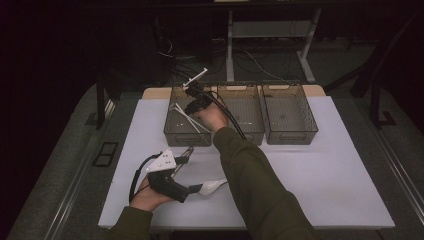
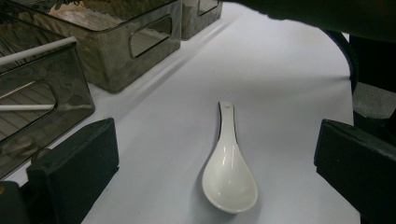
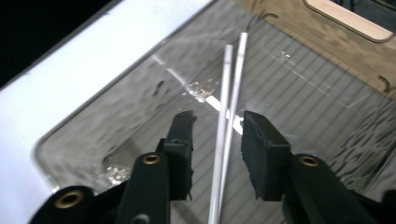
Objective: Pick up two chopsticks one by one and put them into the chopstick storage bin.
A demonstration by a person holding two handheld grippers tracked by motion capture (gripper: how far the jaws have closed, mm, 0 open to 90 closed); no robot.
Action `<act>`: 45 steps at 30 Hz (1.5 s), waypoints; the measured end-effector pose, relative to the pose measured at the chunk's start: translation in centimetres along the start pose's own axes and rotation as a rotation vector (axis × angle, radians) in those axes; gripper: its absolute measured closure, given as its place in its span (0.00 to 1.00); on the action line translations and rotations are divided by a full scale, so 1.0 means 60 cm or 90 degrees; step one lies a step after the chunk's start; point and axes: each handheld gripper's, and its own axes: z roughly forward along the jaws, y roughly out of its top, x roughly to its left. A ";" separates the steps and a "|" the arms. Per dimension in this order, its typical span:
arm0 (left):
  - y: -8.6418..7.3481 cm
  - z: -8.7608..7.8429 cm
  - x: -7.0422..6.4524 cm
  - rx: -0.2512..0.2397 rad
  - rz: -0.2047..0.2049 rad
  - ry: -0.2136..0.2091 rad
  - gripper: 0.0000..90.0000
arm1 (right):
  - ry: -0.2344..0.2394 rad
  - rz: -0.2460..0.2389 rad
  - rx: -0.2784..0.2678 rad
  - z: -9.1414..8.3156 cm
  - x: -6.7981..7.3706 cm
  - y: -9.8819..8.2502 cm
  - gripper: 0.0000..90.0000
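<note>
Dark room; white table point(image 1: 325, 175) on grey floor point(image 1: 55, 175); white desk legs point(image 1: 306, 50) and cables point(image 1: 250, 62) behind.

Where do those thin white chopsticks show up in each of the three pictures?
High view: the chopsticks lie slanted in the leftmost bin, beside the right gripper.
Left gripper view: at the far left, seen through that bin's wall.
Right gripper view: centre, between the open jaws.
Shared landmark: the leftmost bin.

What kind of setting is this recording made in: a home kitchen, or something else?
Probably a lab or recording workspace, not a kitchen. A white table stands on a dark floor with loose cables and desk legs behind it, and three identical smoky plastic bins are lined up for sorting tableware such as a white spoon.
</note>
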 end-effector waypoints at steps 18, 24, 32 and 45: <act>-0.001 0.000 0.000 0.008 0.004 0.008 0.00 | 0.070 -0.072 -0.033 -0.110 0.004 -0.086 1.00; -0.002 0.001 0.000 0.007 0.003 0.009 0.00 | 0.074 -0.071 -0.026 -0.115 -0.005 -0.118 1.00; -0.002 0.003 0.000 0.012 0.006 0.011 0.00 | 0.076 -0.068 -0.017 -0.114 -0.013 -0.147 1.00; -0.003 0.002 0.001 0.012 0.001 0.010 0.00 | 0.076 -0.060 -0.023 -0.095 -0.019 -0.145 1.00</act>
